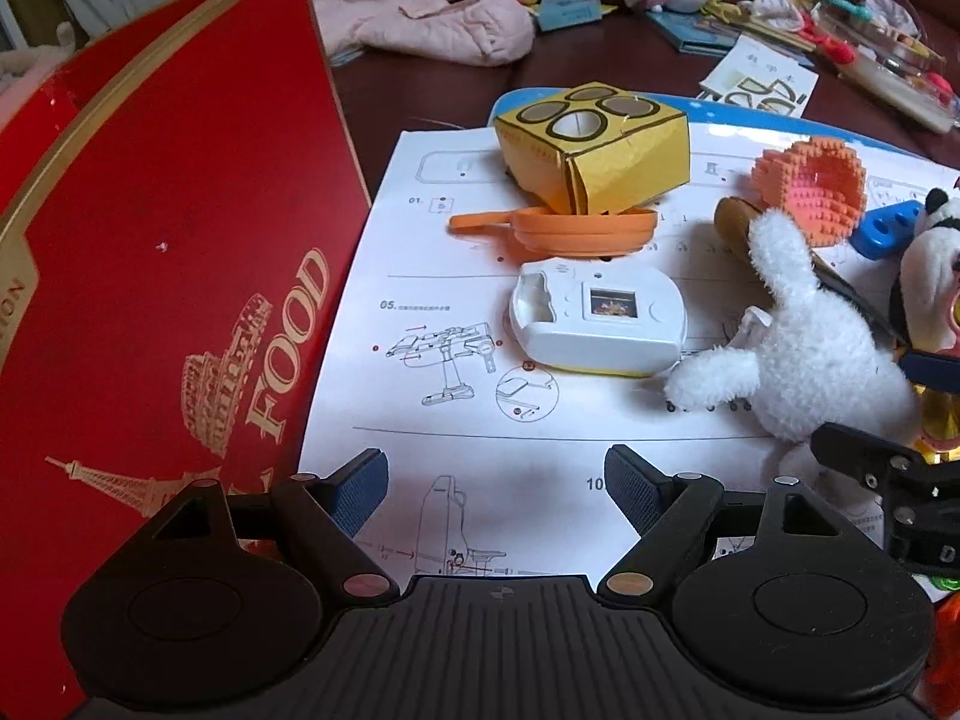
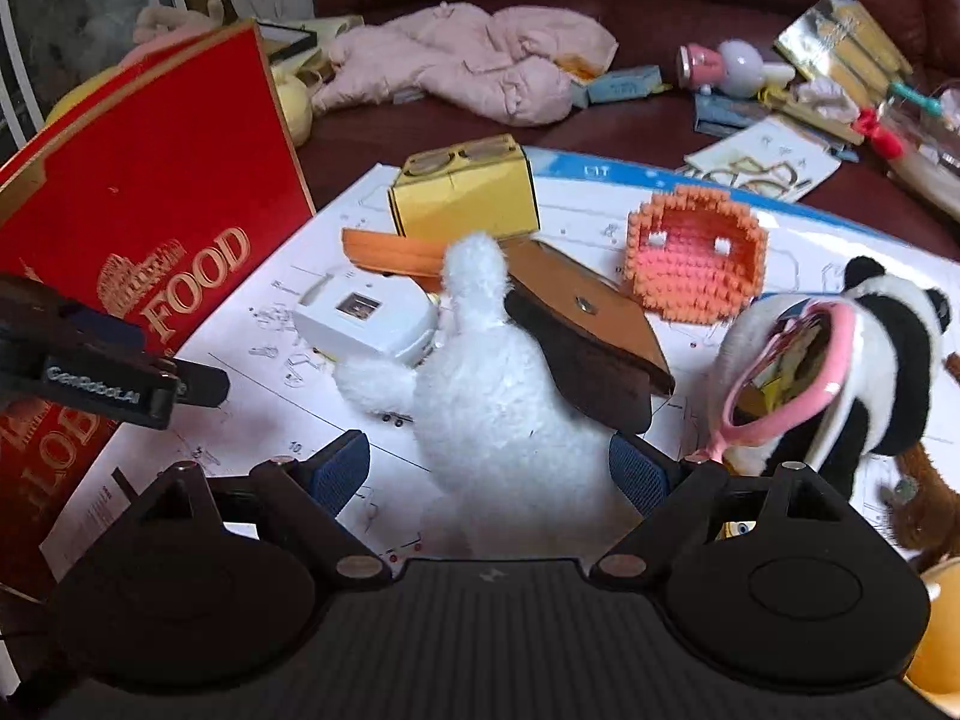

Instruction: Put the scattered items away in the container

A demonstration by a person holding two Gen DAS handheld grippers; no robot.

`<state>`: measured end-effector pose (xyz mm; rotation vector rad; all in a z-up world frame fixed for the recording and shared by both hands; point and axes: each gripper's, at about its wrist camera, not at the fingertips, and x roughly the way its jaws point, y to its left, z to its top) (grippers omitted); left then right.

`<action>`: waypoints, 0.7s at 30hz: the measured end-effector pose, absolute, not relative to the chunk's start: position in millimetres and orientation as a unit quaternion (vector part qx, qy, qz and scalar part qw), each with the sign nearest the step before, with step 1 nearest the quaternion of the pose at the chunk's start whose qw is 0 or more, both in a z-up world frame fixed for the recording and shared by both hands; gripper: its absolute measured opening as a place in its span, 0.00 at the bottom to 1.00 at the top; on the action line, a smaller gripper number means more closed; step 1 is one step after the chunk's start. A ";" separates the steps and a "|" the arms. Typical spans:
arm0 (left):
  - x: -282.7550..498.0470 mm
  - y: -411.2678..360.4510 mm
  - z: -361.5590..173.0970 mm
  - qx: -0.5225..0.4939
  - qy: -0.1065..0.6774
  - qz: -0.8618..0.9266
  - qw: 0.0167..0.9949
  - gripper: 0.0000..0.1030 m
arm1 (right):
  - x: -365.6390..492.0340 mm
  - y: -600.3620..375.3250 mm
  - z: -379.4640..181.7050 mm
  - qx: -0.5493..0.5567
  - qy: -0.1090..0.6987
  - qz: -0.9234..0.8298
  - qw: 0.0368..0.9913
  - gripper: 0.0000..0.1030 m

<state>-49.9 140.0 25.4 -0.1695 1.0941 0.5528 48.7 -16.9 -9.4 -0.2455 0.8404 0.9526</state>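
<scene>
A tall red box [image 1: 168, 270] marked FOOD stands at the left, and it is also in the right wrist view [image 2: 150, 180]. Scattered on a white instruction sheet [image 1: 420, 420] are a yellow cardboard box [image 1: 594, 144], an orange flat pan [image 1: 558, 228], a white toy camera [image 1: 600, 318], an orange brick-built piece [image 1: 810, 192] and a white plush [image 1: 822, 348]. My left gripper [image 1: 498, 486] hangs open over bare paper in front of the camera. My right gripper [image 2: 489, 471] is open, with the white plush [image 2: 498, 396] standing between its fingers and the pads apart from it.
A brown flap case [image 2: 588, 336], a pink hand mirror [image 2: 780, 372] and a panda plush [image 2: 900, 348] crowd the right side. A pink garment [image 1: 432, 6] and several toys and papers [image 1: 780, 30] lie farther back on the dark red sofa surface. A brown plush [image 2: 924, 510] sits at the right edge.
</scene>
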 end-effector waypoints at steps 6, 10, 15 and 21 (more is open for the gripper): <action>-43.5 137.8 19.8 -0.074 0.521 0.252 0.812 0.86 | 47.6 -5.0 -13.3 -0.125 0.392 0.453 0.791 0.88; -42.5 137.2 19.5 -0.072 0.521 0.248 0.813 0.86 | 35.4 -7.1 -15.4 -0.118 0.404 0.481 0.769 0.88; -38.6 133.3 17.2 -0.069 0.523 0.237 0.816 0.86 | 11.5 -6.1 -17.2 -0.128 0.400 0.501 0.757 0.88; -31.3 116.1 18.3 -0.051 0.519 0.207 0.828 0.86 | 6.0 -21.8 -17.5 -0.099 0.416 0.497 0.755 0.87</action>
